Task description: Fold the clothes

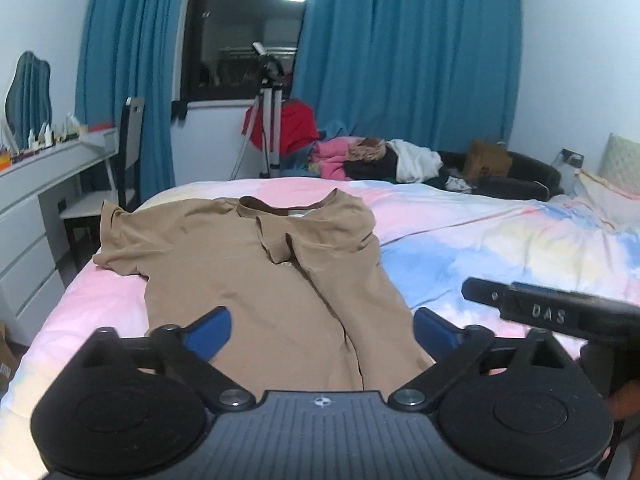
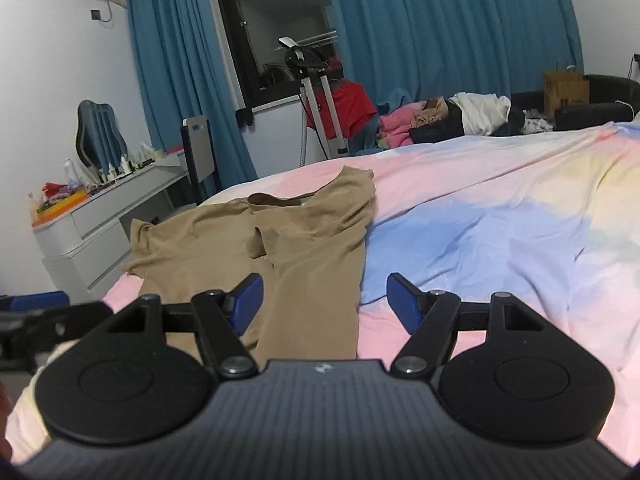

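tan shirt (image 1: 256,280): thin matt cloth, smooth, a few soft creases
bedcover (image 1: 500,240): matt pastel cloth, lightly wrinkled
left gripper (image 1: 322,330): matt black plastic body with ribbed top, blue pads (image 1: 216,332) look smooth, shiny metal pivot bolts
right gripper (image 2: 325,300): same matt black plastic, ribbed, blue pads
curtains (image 1: 408,48): heavy blue cloth, matt
tripod (image 1: 262,132), far: silvery metal legs, slight sheen
bag (image 1: 486,160), far right: brown paper
dresser (image 1: 36,216), left: smooth white, looks painted
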Motion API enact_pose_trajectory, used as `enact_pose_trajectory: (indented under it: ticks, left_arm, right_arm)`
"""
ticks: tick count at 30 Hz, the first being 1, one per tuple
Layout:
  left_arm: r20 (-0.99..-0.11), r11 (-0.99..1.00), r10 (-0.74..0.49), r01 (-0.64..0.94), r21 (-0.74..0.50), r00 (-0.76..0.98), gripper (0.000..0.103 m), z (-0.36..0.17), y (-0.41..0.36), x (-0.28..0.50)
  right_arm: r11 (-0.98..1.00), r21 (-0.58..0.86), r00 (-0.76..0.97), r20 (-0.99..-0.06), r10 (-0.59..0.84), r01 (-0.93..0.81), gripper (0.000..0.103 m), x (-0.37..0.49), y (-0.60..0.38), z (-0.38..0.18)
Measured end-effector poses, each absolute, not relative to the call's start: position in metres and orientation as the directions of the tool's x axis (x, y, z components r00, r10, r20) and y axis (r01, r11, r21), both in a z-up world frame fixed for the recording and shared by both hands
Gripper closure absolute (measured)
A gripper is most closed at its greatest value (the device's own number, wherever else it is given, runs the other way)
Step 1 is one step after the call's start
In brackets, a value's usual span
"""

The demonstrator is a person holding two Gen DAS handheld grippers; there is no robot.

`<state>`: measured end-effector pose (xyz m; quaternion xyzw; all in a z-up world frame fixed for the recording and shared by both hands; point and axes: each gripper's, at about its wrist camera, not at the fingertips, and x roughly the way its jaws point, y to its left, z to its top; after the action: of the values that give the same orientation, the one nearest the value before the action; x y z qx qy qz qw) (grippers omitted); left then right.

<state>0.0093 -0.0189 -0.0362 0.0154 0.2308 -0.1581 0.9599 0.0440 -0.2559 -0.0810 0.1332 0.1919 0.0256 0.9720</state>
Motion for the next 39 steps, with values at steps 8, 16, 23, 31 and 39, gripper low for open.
enact_pose_trajectory:
  ticks: [8,16,23,31,39]
  left_arm:
    - [-0.499,0.962,-0.261,0.265,-0.065,0.826,0.0,-0.054,-0.01,0.023]
    - [-0.502,0.967,-0.227,0.253,-0.018,0.834,0.0,-0.039,0.015,0.031]
    - [-0.532,0.976,-0.207,0.207,-0.062,0.821,0.0,-0.032,0.072,0.045]
    - [-0.605,0.99,-0.132,0.072,-0.122,0.785,0.0,-0.059,0.138,0.076]
    - [-0.645,0.99,-0.054,-0.045,-0.135,0.762,0.0,-0.088,0.174,0.104]
  right_arm:
    - [0.964,0.264,0.921,-0.383,0.073,0.033,0.033,0.048,-0.254,-0.085]
    - [0.968,0.252,0.916,-0.386,0.105,-0.005,0.033,0.055,-0.241,-0.081]
    - [0.966,0.204,0.883,-0.407,0.232,-0.16,0.032,0.121,-0.186,-0.059]
    - [0.907,0.16,0.792,-0.444,0.419,-0.39,0.033,0.24,-0.06,-0.059]
    - [0.822,0.067,0.673,-0.539,0.507,-0.565,0.034,0.329,0.079,-0.1]
